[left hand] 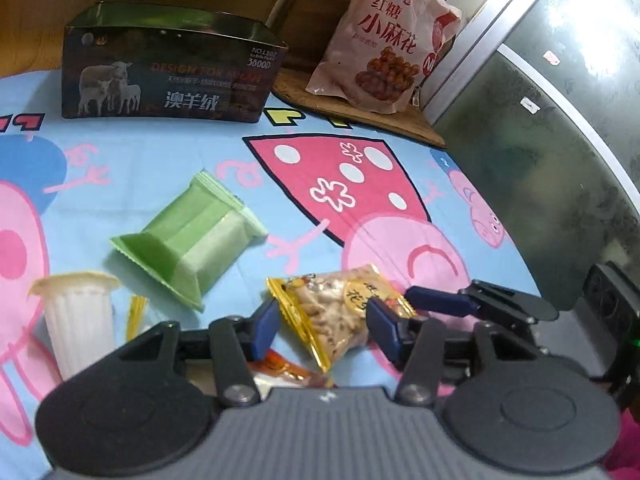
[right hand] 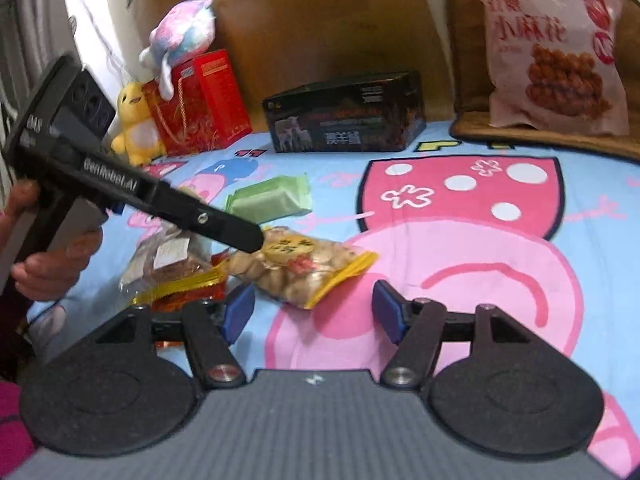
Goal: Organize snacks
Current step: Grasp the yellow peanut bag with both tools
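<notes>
Straddling yellow snack packet [left hand: 336,312] — left tool [left hand: 324,330] apart, sheet [left hand: 168,160] clear

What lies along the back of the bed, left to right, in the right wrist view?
Yellow plush chick → red gift box with a pastel plush toy on top → dark box printed with sheep → large pink bag of fried dough twists.

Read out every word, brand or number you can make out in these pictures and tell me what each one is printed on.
"红糖 小麻花": pink snack bag.
"澳羊绒": dark box with sheep.
"DESIGN FOR", rest blurred: same box.
"NO.L1802" roughly, and "3800D": same box, top corner.
"GenRobot.AI": left gripper body.
Yellow-edged snack packet: round label characters too blurred.
Red gift bag: print too small.
Green packet: no text visible.
</notes>
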Motion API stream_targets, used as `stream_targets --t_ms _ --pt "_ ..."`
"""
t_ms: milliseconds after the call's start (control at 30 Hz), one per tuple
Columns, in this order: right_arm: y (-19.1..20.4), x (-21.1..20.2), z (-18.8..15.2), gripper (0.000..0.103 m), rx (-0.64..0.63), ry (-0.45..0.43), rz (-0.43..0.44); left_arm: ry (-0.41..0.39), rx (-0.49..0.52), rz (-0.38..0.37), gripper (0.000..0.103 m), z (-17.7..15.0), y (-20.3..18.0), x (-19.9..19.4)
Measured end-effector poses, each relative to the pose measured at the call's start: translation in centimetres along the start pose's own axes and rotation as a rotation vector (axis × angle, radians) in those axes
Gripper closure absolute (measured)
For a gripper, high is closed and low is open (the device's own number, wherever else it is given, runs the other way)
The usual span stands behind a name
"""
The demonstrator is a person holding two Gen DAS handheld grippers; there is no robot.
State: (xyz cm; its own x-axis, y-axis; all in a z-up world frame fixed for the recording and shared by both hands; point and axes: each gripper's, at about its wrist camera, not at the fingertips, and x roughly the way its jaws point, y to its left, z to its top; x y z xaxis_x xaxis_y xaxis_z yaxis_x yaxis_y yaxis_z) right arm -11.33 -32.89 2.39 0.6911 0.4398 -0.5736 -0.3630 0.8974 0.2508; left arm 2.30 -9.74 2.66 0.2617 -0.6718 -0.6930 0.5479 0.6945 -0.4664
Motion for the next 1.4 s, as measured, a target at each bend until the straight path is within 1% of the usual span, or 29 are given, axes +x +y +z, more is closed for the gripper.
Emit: stream_targets --t_ms 33,100,167,267,300,333,433,500,533,700,833,967,1033,1233,1333,1400 --pt "0.3 0.2 0.0 0.040 -0.025 0.000 -0.010 -0.001 0.005 0.002 0.054 -0.2 -0.2 0.0" --pt "1.4 0.8 -0.1 0.050 -0.094 0.001 -0.038 -0.007 0.021 0.015 0.053 -0.5 -0.7 0.1" --pt "2.0 1.2 -0.4 0.052 -0.151 -0.006 -0.074 -0.018 0.034 0.030 0.052 -0.5 -1.3 0.5" --pt "2.4 1.5 -0.7 0.063 -0.201 -0.020 -0.127 -0.041 0.062 0.059 0.051 -0.7 -2.0 0.9" --pt "2.2 1.5 -0.6 0.064 -0.198 -0.023 -0.133 -0.048 0.070 0.062 0.051 -0.7 -2.2 1.0" --pt "1.9 1.4 -0.5 0.064 -0.186 -0.026 -0.135 -0.054 0.074 0.056 0.051 -0.7 -2.3 1.2" --pt "1.3 1.4 -0.4 0.066 -0.165 -0.032 -0.152 -0.037 0.056 0.014 0.053 -0.5 -2.3 2.3" --pt "1.3 1.4 -0.4 0.066 -0.171 -0.036 -0.183 -0.053 0.074 0.012 0.056 -0.4 -2.6 2.8" --pt "1.3 1.4 -0.4 0.067 -0.171 -0.037 -0.195 -0.053 0.077 0.013 0.059 -0.1 -2.8 3.1" --pt "0.7 1.4 -0.2 0.068 -0.156 -0.038 -0.229 -0.037 0.068 -0.013 0.063 0.9 -2.9 4.1" --pt "0.7 2.0 0.3 0.070 -0.171 -0.045 -0.250 -0.050 0.069 -0.013 0.066 1.6 -2.9 4.3" --pt "0.5 2.8 0.9 0.071 -0.180 -0.049 -0.245 -0.066 0.061 -0.009 0.066 2.4 -2.2 4.1" --pt "0.4 3.4 1.0 0.071 -0.180 -0.030 -0.245 -0.054 0.041 0.002 0.066 2.5 -1.6 4.5" --pt "0.3 3.3 1.2 0.071 -0.166 -0.032 -0.241 -0.067 0.032 0.007 0.066 2.5 -1.4 4.5" --pt "0.6 3.3 1.4 0.073 -0.177 -0.046 -0.249 -0.074 0.023 0.009 0.066 2.7 -1.4 4.1" --pt "1.0 3.3 1.9 0.073 -0.191 -0.066 -0.246 -0.096 0.028 0.016 0.066 2.9 -1.5 3.3"
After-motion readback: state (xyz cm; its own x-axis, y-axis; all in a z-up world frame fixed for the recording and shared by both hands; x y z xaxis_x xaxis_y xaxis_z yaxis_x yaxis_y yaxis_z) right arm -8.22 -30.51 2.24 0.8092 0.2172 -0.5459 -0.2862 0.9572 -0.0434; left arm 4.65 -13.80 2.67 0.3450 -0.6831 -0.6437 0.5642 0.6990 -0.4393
